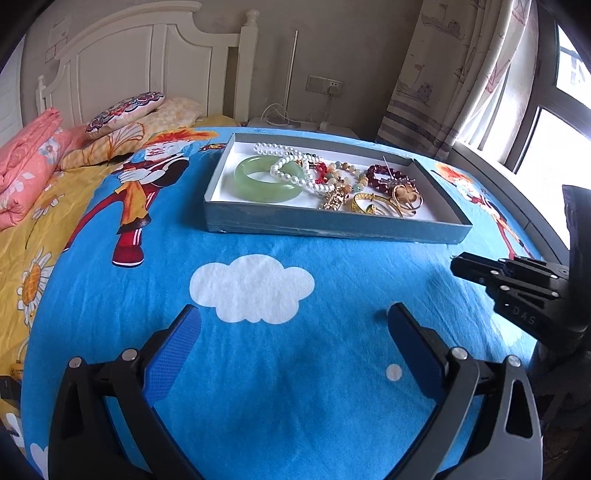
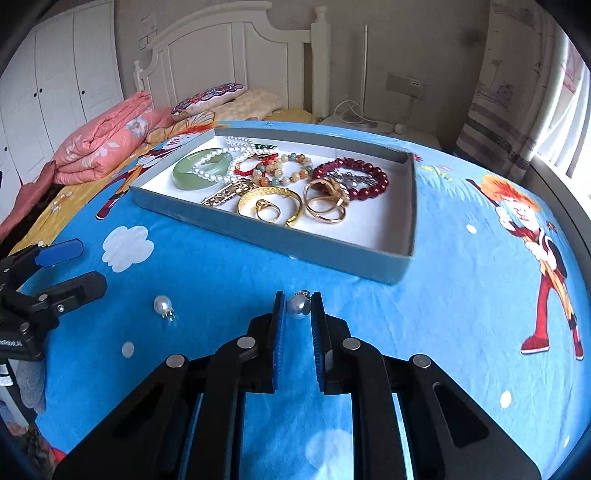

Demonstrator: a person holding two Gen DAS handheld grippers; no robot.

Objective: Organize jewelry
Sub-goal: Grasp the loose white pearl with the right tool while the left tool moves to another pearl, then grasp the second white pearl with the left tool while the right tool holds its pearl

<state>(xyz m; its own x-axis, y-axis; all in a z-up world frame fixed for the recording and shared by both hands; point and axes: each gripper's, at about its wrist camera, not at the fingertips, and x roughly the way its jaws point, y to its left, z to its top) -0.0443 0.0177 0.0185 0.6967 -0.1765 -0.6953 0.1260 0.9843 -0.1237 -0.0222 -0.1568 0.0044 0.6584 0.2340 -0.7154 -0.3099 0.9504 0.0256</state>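
Blue pads of the left gripper [image 1: 293, 314] stand wide apart over the blanket [image 1: 332, 266], the jewelry box [image 1: 332, 225] at twelve o'clock. Right view: the right gripper [image 2: 298, 304] pinches a pearl earring [image 2: 298, 305]; another pearl earring [image 2: 163, 305] lies at nine o'clock.

- "DAS" in raised letters on the black body of the right gripper [image 1: 480, 273], seen in the left wrist view, near its lower edge
- small white print on the left gripper [image 2: 70, 267] body at the far left edge of the right wrist view, too blurred to read
- paper notice on wall [image 1: 59, 26] above the headboard, print too small to read
- no other readable text
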